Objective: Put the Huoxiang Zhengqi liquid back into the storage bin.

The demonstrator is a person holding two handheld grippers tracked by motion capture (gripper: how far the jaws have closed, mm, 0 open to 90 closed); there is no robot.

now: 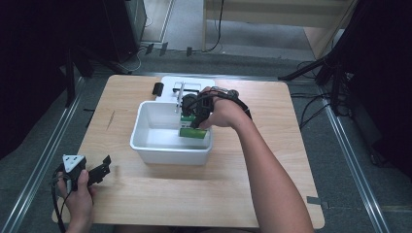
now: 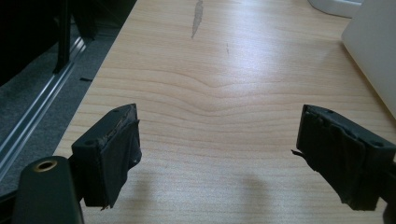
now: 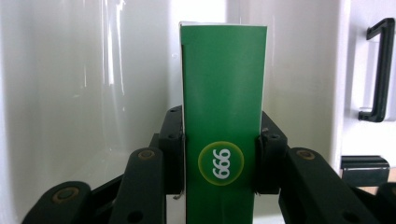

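Right gripper view: right tool (image 3: 219, 158) clamps a green box (image 3: 223, 107) inside the white tub (image 3: 70, 93).

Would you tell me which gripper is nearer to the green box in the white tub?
Right. The right gripper is clamped on the green box inside the white tub; the left gripper rests open near the table's front left corner.

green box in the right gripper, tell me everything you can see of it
The green box is a slim rectangular carton, cardboard by its look, with a yellow-ringed green circle printed "999" or "666". The right gripper clamps its two narrow sides with both black pads. It hangs inside the white bin, near the right wall.
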